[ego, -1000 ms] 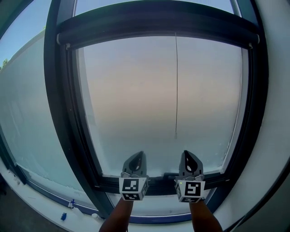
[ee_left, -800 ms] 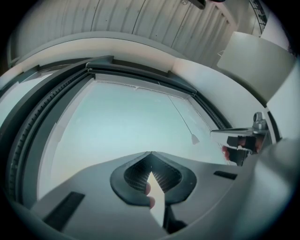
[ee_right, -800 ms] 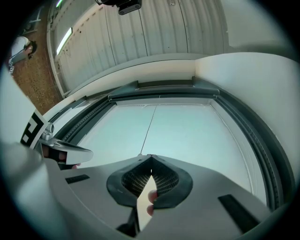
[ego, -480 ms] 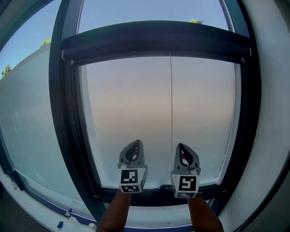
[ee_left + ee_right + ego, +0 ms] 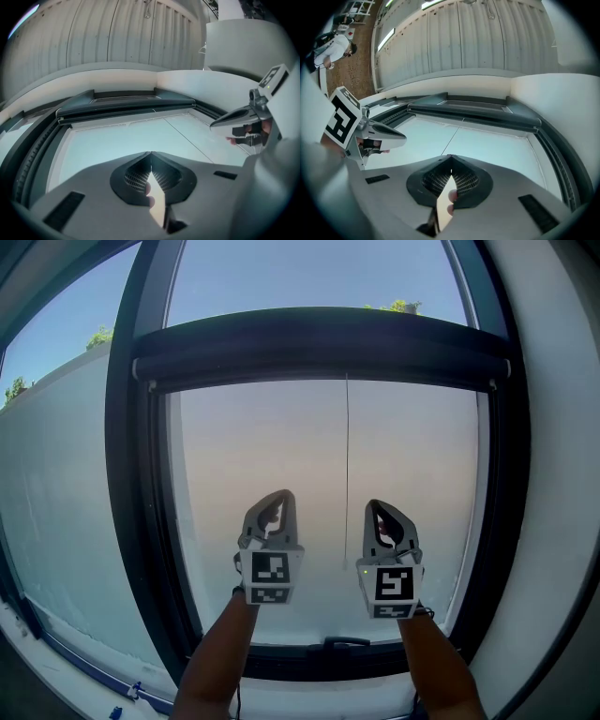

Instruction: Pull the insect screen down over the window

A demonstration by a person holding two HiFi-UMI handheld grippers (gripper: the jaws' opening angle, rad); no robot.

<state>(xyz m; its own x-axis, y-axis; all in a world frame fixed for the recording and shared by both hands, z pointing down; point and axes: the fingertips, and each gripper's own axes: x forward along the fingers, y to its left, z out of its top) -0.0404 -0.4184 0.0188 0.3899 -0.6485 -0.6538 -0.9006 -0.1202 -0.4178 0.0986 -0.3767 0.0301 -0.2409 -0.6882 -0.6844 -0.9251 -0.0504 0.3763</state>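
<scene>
Pale outside wall (image 5: 66, 484) showed through the pane at far left, with the dark window frame (image 5: 131, 484) just beside it. The insect screen cassette (image 5: 319, 348) ran across the top of the frame, well above both my grippers. Whether any mesh covered the glass below it, I could not tell. My left gripper (image 5: 278, 497) was raised in front of the glass, fingers pressed together with nothing between them. A thin pull cord (image 5: 346, 474) hung straight down from the cassette, between the two grippers and touching neither. My right gripper (image 5: 377, 506) was about level with the left, fingers likewise closed on nothing. A small dark handle (image 5: 343, 643) sat on the bottom rail, below and between my forearms.
</scene>
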